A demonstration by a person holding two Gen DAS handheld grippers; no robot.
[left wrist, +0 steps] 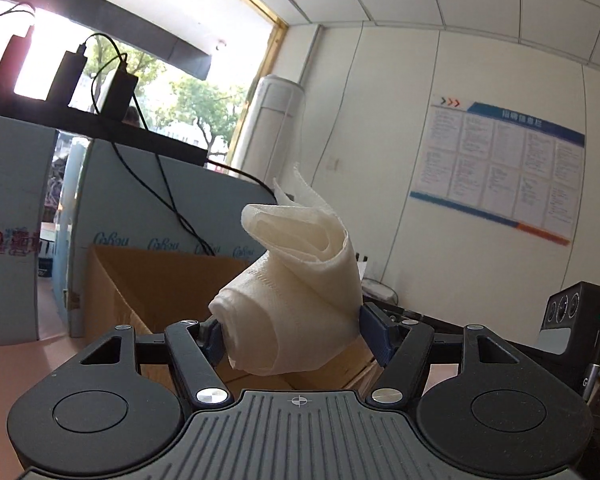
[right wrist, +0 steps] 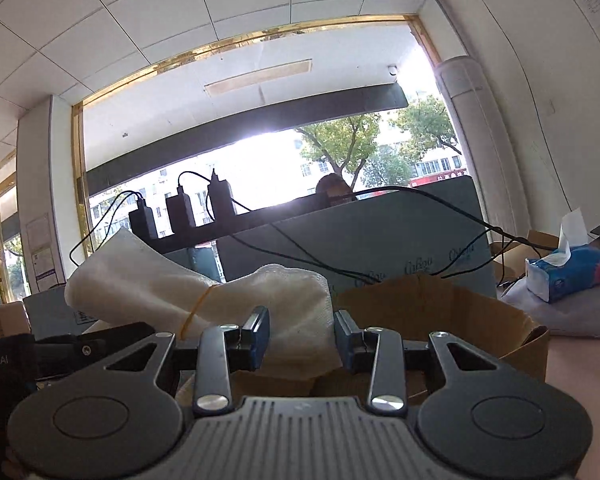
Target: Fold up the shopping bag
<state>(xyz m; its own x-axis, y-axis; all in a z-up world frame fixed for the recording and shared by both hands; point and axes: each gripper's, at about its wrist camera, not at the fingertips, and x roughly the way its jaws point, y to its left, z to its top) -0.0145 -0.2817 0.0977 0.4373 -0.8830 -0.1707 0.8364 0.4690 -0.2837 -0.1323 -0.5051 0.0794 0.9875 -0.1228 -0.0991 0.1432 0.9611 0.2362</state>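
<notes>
An open cardboard box [right wrist: 440, 304] stands right ahead of both grippers, its walls blocking low forward passage. Blue panels [right wrist: 380, 232] trailing black cables [right wrist: 440, 204] close off the space behind it. A tissue pack [right wrist: 568, 272] occupies the table [right wrist: 580, 360] to the right.

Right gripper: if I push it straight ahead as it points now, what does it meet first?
The white shopping bag itself: the bundle, tied with a rubber band, already sits between the right gripper's fingers. Beyond it comes the open cardboard box, though depth there is unclear.
</notes>
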